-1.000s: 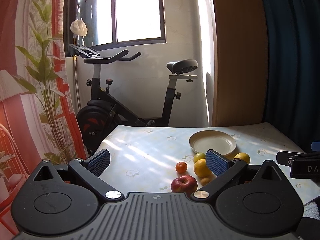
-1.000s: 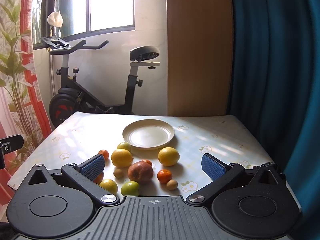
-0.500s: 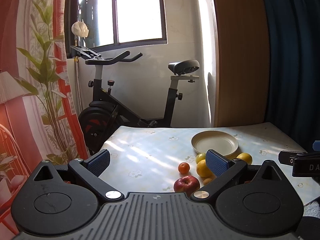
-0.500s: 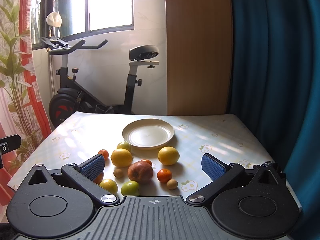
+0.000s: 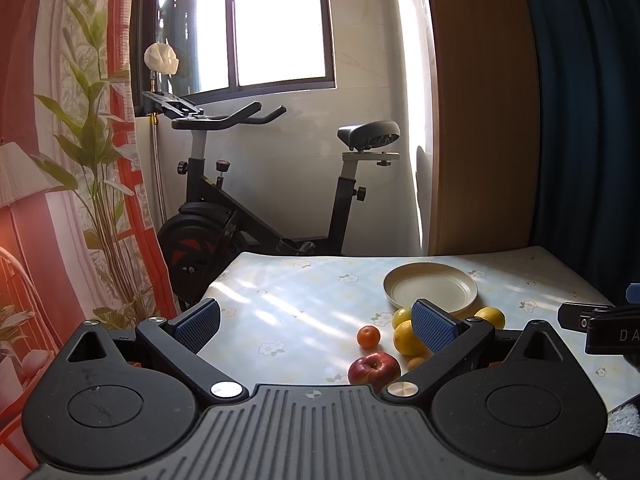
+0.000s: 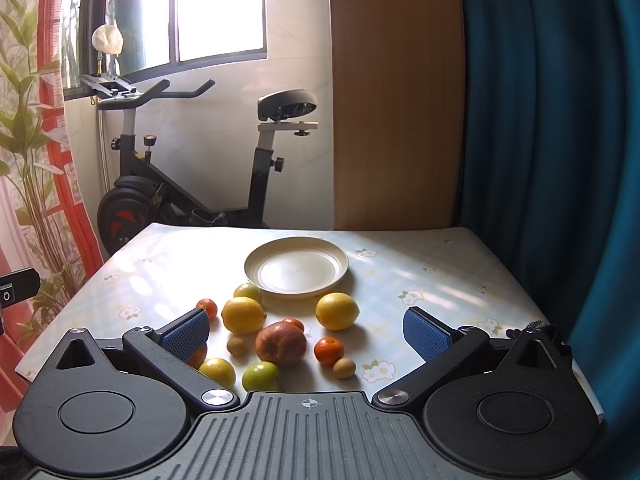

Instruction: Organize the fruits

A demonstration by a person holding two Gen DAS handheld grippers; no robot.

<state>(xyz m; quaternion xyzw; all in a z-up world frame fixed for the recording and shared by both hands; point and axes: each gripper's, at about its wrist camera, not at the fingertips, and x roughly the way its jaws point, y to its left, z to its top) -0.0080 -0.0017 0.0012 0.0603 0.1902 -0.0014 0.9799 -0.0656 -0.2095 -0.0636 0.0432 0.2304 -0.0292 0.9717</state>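
on the desk (image 6: 440, 256) the plate (image 6: 296, 266) sits toward the far side, and the fruits lie in a cluster in front of it. the apple (image 6: 281, 344) is in the middle of the cluster, one lemon (image 6: 243, 315) behind it to the left, another lemon (image 6: 337, 311) behind it to the right. a small citrus (image 6: 329, 351) lies just right of the apple. behind the desk stands the exercise bike (image 6: 192, 184), against the wall under the window (image 6: 180, 12). a plant (image 5: 92, 184) stands left of the bike.
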